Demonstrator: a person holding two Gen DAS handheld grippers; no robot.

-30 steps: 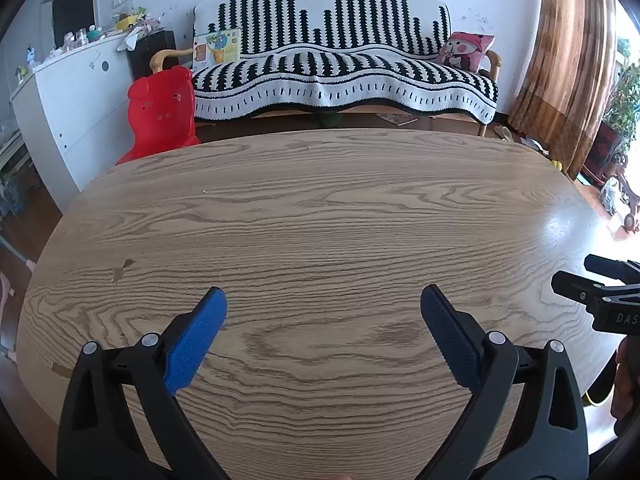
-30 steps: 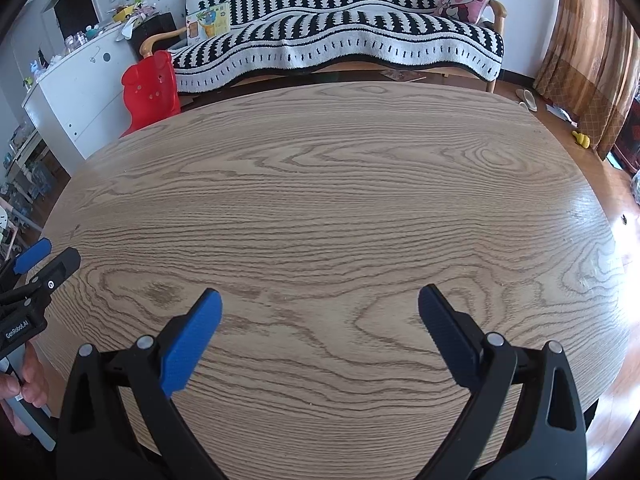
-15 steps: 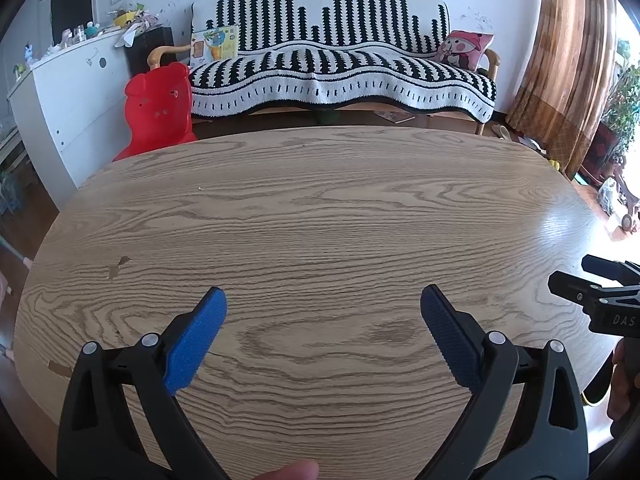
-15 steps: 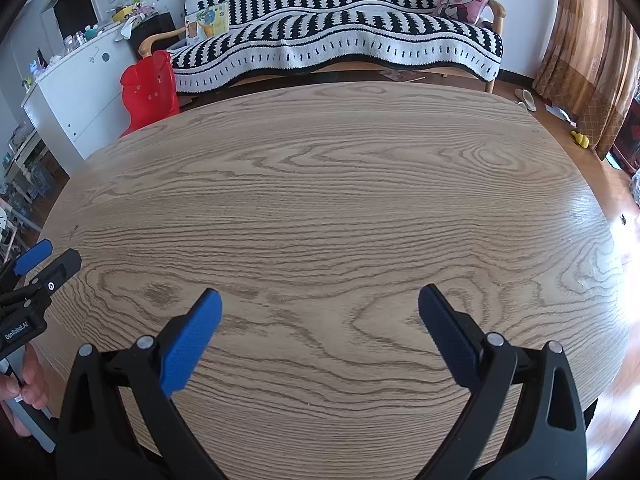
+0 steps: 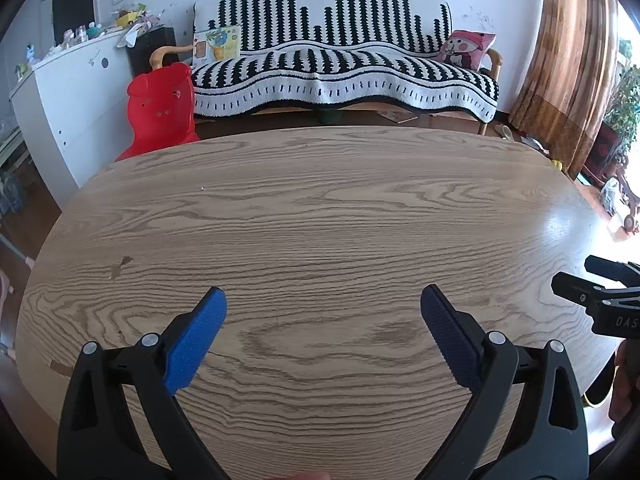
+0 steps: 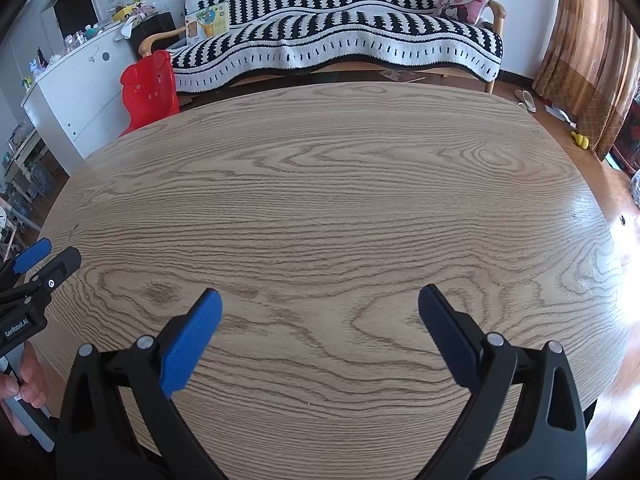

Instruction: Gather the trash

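No trash shows in either view. My left gripper (image 5: 323,300) hangs open over the near part of a wooden oval table (image 5: 320,208), nothing between its blue pads. My right gripper (image 6: 319,300) is open too, above the same table (image 6: 328,184), with empty space between its fingers. In the left wrist view the right gripper (image 5: 592,284) pokes in at the right edge. In the right wrist view the left gripper (image 6: 44,260) shows at the left edge, with a hand (image 6: 24,376) on its handle.
Behind the table stands a sofa with a black-and-white blanket (image 5: 344,68) and a pink cushion (image 5: 466,48). A red plastic chair (image 5: 160,108) and a white cabinet (image 5: 72,92) are at the back left. Brown curtains (image 5: 564,60) hang at the right.
The left wrist view has tilted a little, so the table's far edge sits slightly lower in frame. The right gripper has hardly moved. Both stayed open.
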